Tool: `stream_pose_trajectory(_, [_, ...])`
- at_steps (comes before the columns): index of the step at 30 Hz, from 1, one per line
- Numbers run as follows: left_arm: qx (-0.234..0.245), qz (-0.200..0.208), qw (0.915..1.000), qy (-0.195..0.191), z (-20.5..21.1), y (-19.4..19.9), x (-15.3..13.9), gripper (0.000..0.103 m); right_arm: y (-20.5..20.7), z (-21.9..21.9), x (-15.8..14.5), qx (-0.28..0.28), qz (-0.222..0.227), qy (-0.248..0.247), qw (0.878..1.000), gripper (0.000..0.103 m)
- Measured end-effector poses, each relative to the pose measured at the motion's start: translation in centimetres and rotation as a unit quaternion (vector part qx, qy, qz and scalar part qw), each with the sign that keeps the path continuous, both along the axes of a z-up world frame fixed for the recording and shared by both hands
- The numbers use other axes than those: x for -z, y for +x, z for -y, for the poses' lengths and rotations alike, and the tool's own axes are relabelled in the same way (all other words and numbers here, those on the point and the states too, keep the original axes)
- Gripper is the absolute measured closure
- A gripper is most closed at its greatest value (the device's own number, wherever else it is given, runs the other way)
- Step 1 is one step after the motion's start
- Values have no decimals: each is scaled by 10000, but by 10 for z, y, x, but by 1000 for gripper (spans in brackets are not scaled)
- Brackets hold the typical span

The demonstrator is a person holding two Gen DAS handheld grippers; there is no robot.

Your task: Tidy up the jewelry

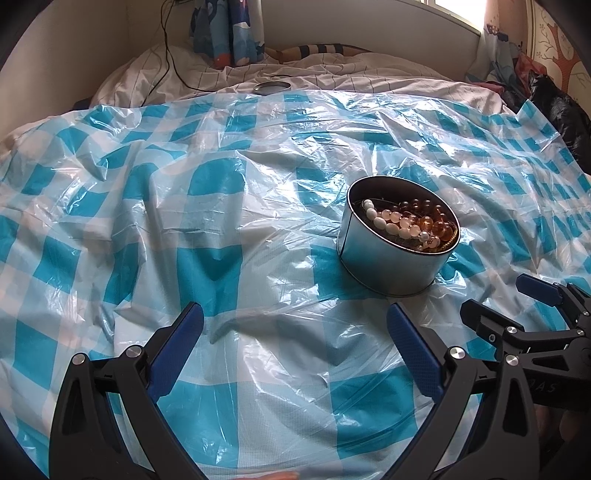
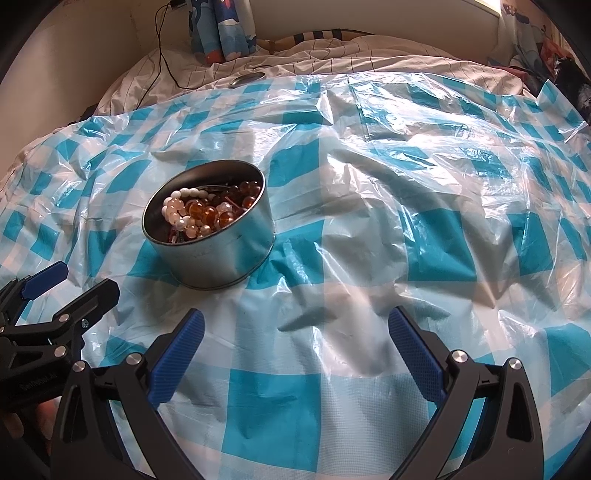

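The left gripper is held spread wide over the bed, its blue-padded fingers apart and nothing caught between them. The right gripper is likewise held released, its jaws parted over bare plastic; it is also seen from the side at the right edge of the left wrist view, with empty space between its fingers. The two tools are held side by side, near each other but not touching.

Beneath both, a crinkled plastic sheet in a blue-and-white check is spread across the bedding. On it, just ahead of and between the two grippers, a round metal tin is set upright, open at the top. It is filled with jewelry: a strand of white pearl-like beads is laid against amber beads (finer pieces underneath cannot be made out).

Farther back, at the sheet's far edge, a flat round lid is seen lying on the striped white bedsheet. A black cable is trailed over the bedding, and a blue patterned curtain is hung behind.
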State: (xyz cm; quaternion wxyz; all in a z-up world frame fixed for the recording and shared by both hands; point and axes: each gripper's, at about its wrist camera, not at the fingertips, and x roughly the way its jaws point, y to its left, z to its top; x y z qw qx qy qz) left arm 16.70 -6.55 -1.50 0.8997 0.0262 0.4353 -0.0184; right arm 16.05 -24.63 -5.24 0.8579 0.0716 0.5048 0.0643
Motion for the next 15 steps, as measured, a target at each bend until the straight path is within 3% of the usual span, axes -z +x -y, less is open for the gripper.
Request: stream_pose_trajectory(15, [-13, -56, 10000, 36, -1, 1, 1, 8, 1, 2, 3, 24, -58, -4, 10000, 7])
